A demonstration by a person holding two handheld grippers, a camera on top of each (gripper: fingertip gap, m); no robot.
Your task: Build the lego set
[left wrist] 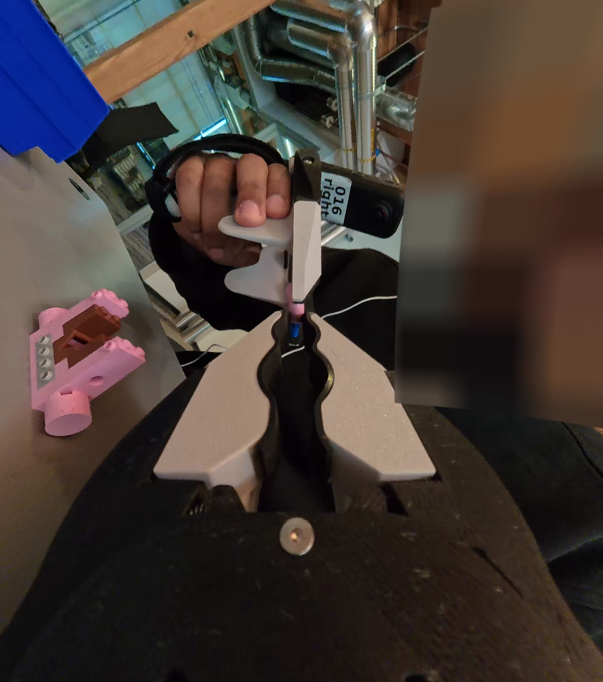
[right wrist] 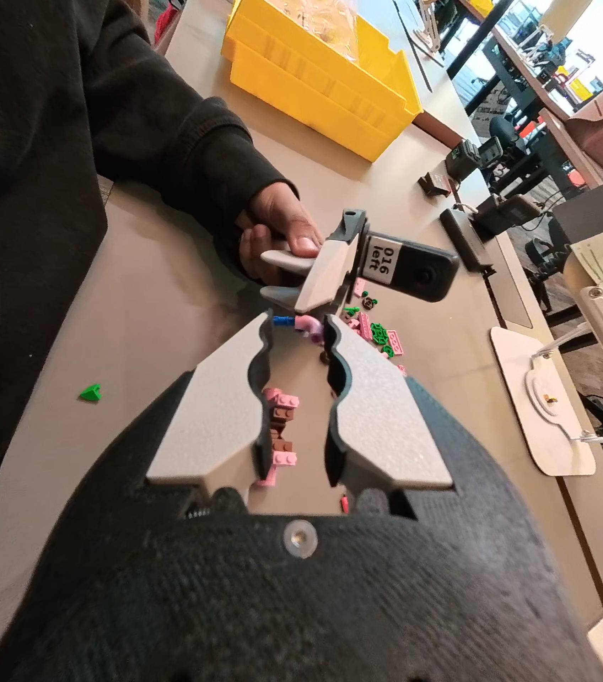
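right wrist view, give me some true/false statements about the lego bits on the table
1. A yellow bin sits on the table. True.
2. One green piece lies alone, apart from the pile of pink and green pieces. True.
3. The blue pin meets a green piece. False: its end meets a pink curved piece.
4. The pink and brown assembly is lifted off the table. False: it lies on the table, seen through the gap between the right gripper fingers.
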